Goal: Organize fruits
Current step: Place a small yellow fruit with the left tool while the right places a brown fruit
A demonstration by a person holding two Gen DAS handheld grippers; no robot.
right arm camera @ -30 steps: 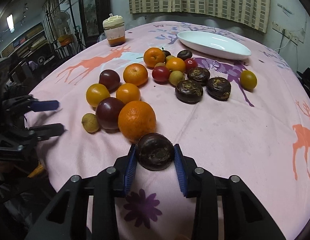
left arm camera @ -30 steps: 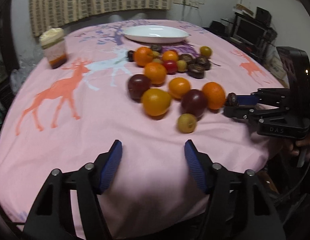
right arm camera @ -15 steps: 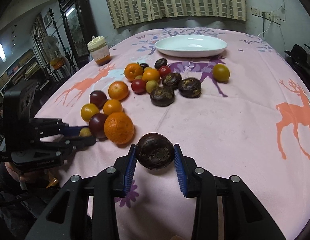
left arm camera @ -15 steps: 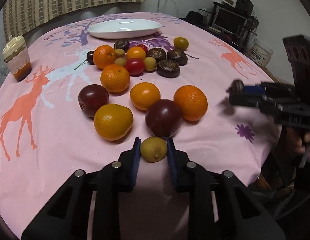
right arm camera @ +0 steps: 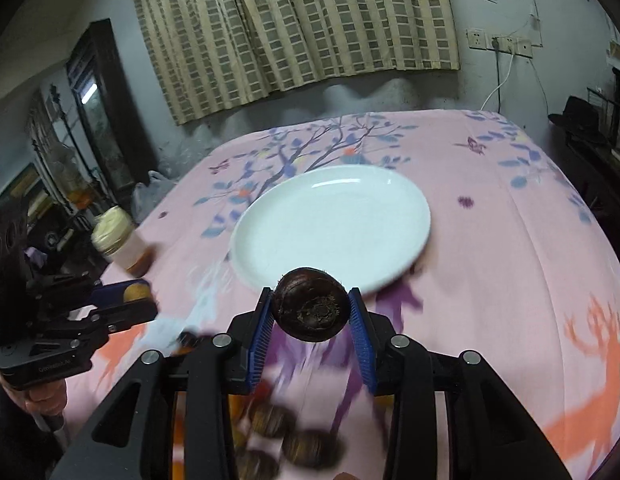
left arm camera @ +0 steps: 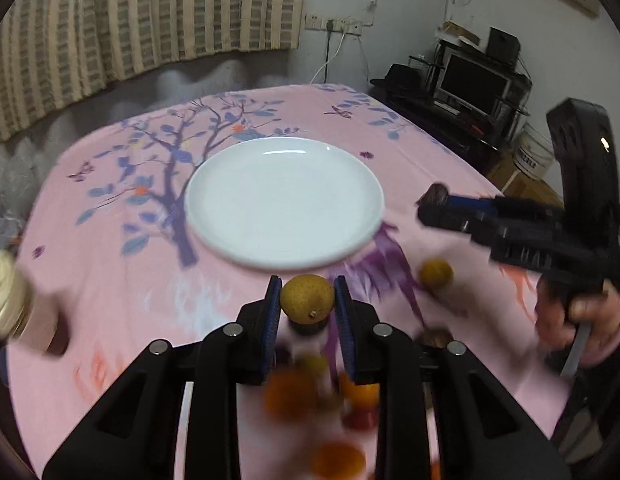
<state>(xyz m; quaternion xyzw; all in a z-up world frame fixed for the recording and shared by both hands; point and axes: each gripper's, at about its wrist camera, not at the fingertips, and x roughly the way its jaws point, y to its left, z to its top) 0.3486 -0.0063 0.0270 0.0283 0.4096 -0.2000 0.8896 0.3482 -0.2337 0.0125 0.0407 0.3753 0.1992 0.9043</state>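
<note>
The round white ceramic plate point(left arm camera: 284, 200) lies directly ahead of and beyond both tools, bare, with its near rim just past each set of fingertips. The left tool point(left arm camera: 307, 300) pinches a small yellow-brown round fruit point(left arm camera: 307, 298) between its blue pads; the right tool point(right arm camera: 311, 310) pinches a dark brown, rough-skinned round fruit point(right arm camera: 310, 309), stem scar facing the camera. Both fruits are held off the pink deer-print cloth surface point(right arm camera: 509, 248), just short of the plate's near edge; neither is clearly nearer. Judged from this, each release calls for a short forward carry over the rim. The two tools flank one line of approach, so crowding is the main risk. The loose fruits below are blurred. A cream-lidded jar point(right arm camera: 118, 240) stands left, well clear.
</note>
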